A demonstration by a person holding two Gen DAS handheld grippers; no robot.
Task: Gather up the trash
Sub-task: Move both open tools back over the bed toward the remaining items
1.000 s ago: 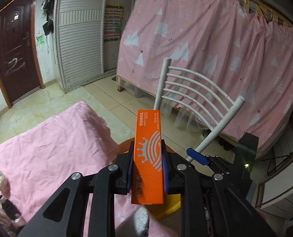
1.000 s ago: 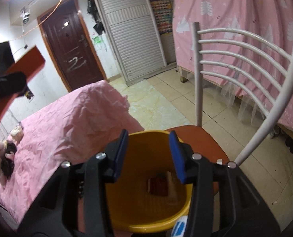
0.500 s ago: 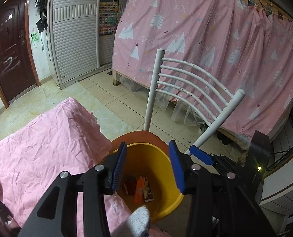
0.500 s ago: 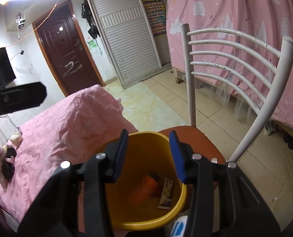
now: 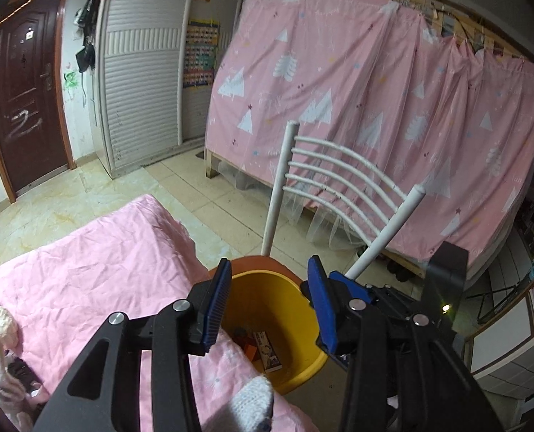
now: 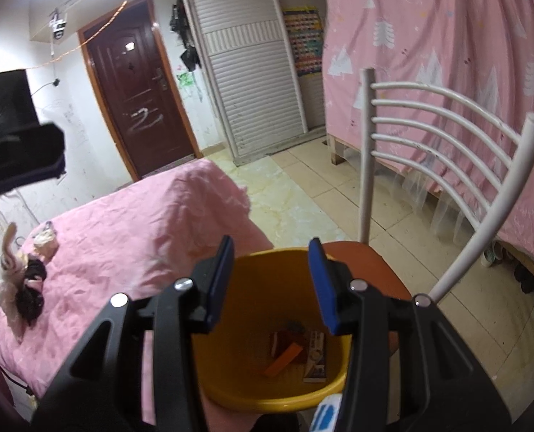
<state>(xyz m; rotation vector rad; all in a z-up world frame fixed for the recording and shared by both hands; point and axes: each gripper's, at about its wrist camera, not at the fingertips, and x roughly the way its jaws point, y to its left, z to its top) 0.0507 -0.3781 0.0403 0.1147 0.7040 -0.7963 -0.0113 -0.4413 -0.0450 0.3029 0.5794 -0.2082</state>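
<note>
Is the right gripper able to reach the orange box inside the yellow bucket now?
Probably yes: the right gripper is open and empty above the yellow bucket, and nothing covers the orange box.

A yellow bucket [image 6: 277,392] stands on the brown chair seat [image 6: 371,262]. Left of it, a pink-covered table [image 6: 140,237] bears a doll-like bundle [image 6: 22,280] at its far left.

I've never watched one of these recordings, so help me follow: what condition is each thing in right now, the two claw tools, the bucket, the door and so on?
left gripper: open, nothing between its pads
right gripper: open, empty
yellow bucket: upright on the chair seat, holding trash
orange box: lying in the bucket bottom
white chair: upright, beside the pink-covered table
brown door: closed
white slatted wardrobe: shut
pink curtain: drawn closed across the bed frame
</note>
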